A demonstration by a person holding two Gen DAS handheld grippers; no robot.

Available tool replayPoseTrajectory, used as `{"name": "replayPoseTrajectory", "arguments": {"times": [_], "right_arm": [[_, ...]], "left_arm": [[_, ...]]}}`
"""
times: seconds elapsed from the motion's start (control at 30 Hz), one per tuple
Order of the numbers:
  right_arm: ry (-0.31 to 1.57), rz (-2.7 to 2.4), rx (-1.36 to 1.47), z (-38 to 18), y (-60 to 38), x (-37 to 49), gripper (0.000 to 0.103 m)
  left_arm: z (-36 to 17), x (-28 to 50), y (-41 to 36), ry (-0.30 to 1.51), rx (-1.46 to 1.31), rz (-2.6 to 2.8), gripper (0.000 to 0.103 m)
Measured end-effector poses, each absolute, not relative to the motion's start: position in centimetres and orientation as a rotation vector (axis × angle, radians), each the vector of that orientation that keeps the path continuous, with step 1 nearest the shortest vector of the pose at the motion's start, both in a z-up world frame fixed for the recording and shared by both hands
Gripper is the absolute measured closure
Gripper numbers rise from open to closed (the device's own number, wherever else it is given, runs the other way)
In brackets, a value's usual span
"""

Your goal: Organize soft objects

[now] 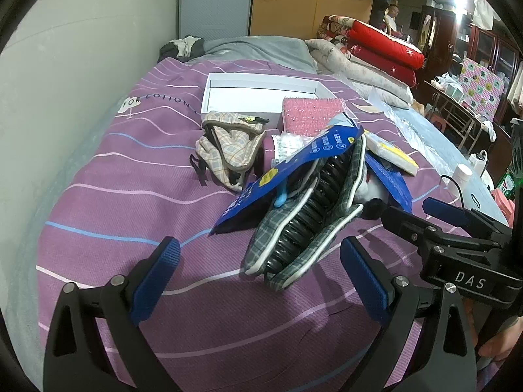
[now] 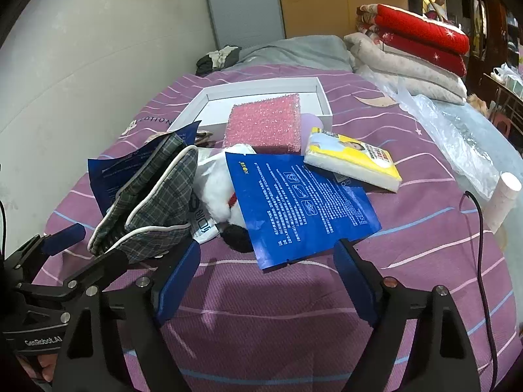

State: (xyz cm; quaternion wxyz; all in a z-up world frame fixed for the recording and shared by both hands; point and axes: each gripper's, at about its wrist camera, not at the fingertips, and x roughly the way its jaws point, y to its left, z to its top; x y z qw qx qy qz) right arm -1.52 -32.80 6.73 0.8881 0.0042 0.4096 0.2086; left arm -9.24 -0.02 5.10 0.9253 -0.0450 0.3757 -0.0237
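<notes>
Home bedrm: bed (image 1: 130,196), folded quilts (image 1: 382,45)

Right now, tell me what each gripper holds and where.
Nothing. Left gripper and right gripper both stand open over the bedspread, short of the pile.

Two wrist views, angled down, close, sharing the pile (image 1: 304,196) on the bed (image 2: 294,310)

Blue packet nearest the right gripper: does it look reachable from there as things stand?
Probably yes. The right gripper is open, the blue packet has its near edge just ahead of the fingers on the purple bedspread, and nothing lies between.
</notes>
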Motion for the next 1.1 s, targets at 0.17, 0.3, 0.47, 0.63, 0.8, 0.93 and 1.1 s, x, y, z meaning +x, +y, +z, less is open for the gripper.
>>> {"name": "replayPoseTrajectory", "arguments": {"times": [0.17, 0.3, 0.47, 0.63, 0.8, 0.93, 1.1], "right_arm": [[0.853, 0.447, 0.012, 6.7, -32.8, -1.4, 0.019], [0.856, 0.450, 0.013, 6.6, -32.8, -1.4, 0.019], [0.861, 0.452, 0.015, 6.6, -32.8, -1.2, 0.019], [0.868, 0.448, 0.015, 6.5, -32.7, -1.1, 0.019], [0.872, 0.455, 0.034, 6.5, -33.0, -1.0, 0.019], [0.878, 0.494, 0.066, 6.7, -33.2, -1.0, 0.019], [0.897, 0.535, 0.087, 6.8, -33.1, -1.0, 0.022]], "left_arm": [[5.0, -9.3, 0.0, 0.772, -0.091, -0.049, 0.005], [5.1, -9.3, 0.0, 0.771, -0.093, -0.049, 0.005], [5.1, -9.2, 0.0, 0.773, -0.093, -0.049, 0.005], [5.2, -9.2, 0.0, 0.772, -0.092, -0.049, 0.005], [5.6, -9.4, 0.5, 0.755, -0.118, -0.061, 0.005], [6.2, -9.5, 1.1, 0.738, -0.159, -0.094, 0.011], [6.7, -9.3, 1.2, 0.746, -0.163, -0.122, 0.016]]}}
